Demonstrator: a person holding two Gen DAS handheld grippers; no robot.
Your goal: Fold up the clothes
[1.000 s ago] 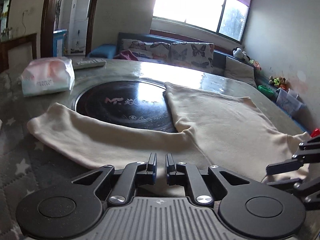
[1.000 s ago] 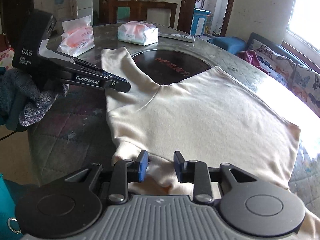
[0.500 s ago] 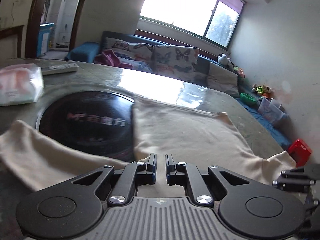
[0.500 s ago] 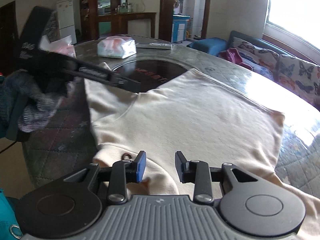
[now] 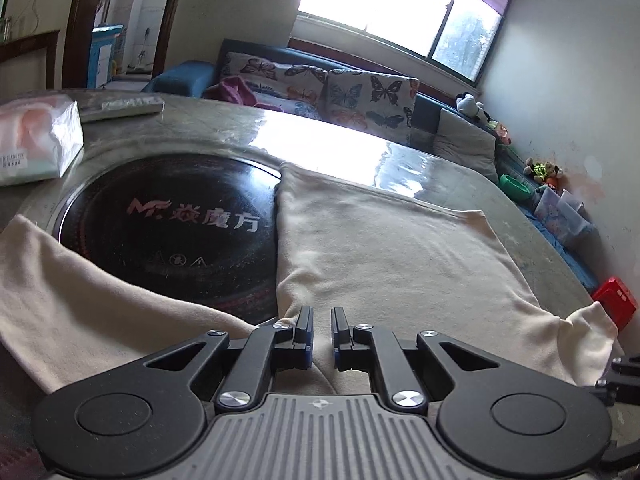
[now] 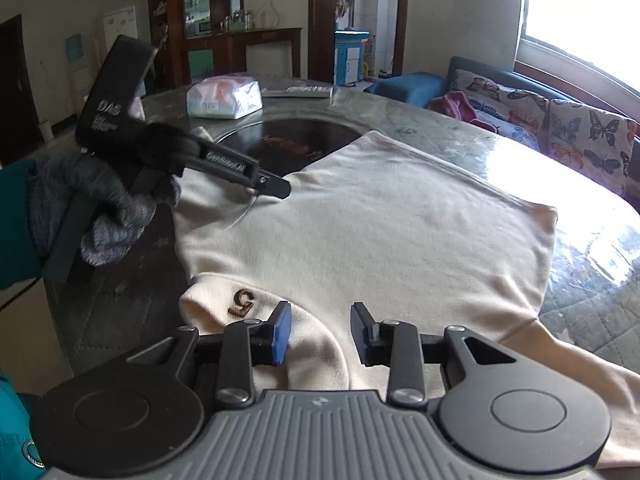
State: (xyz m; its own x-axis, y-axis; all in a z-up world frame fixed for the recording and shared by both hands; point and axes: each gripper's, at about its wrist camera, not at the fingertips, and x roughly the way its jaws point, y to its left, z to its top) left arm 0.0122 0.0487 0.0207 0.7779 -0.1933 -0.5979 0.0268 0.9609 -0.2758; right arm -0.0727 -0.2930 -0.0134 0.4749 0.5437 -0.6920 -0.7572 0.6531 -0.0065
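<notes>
Since the earlier pictures, the right tongs (image 6: 320, 332) have opened wider, and the little brown mark on the collar now shows beside their left finger. The left tongs (image 5: 321, 332) have swung back, so the tissue pack (image 5: 38, 140) is in sight again.

The cream shirt (image 6: 380, 232) lies spread flat on the round table (image 6: 432, 132), partly over the dark glass circle (image 5: 168, 220). Its left sleeve (image 5: 72, 304) stretches out to the near left. No fold looks done yet, so all the folding is left to do.

The left tongs are almost closed, with only a thin gap. They sit low on the cloth near the armpit, but I cannot tell if they pinch it. The right tongs are open over the collar and hold nothing.

The right sleeve runs off the picture edge. The near hem hides under the tongs.
</notes>
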